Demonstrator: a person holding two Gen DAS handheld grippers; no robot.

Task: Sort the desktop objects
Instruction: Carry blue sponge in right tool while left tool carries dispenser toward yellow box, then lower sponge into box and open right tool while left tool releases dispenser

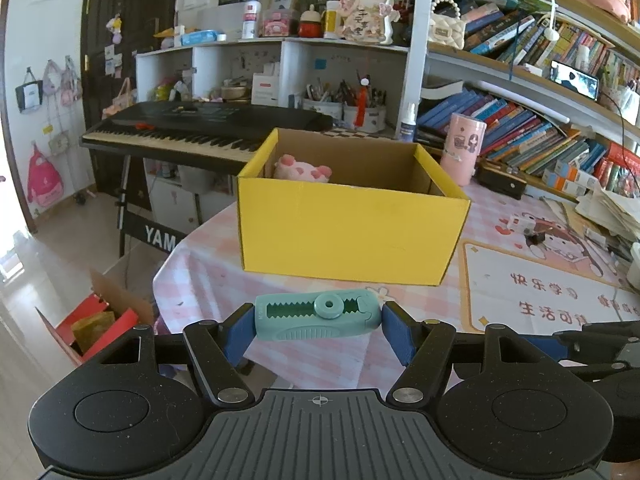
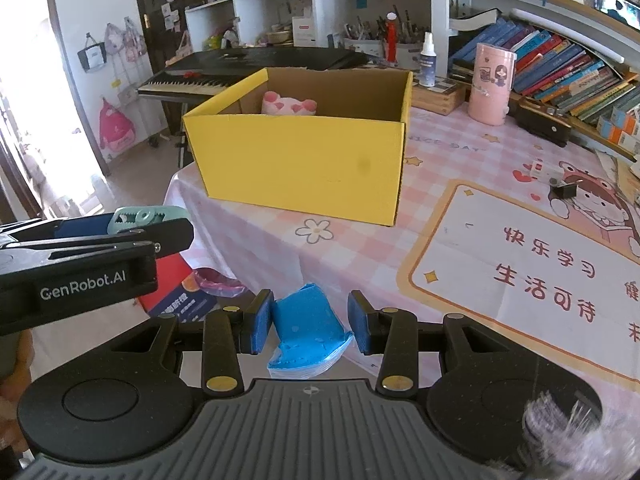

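Left gripper (image 1: 318,330) clamped endwise on one teal correction-tape dispenser (image 1: 318,316), toothed window and round hub facing up, held above table edge before yellow box (image 1: 352,236). Right gripper (image 2: 308,326) parted around one blue packet (image 2: 306,332), contact with pads unclear. One pink plush (image 1: 302,168) inside box.

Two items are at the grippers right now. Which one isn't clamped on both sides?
The blue tissue packet in the right gripper: a gap shows beside its right finger pad. The teal toothed plastic clip spans the left gripper, touching both pads.
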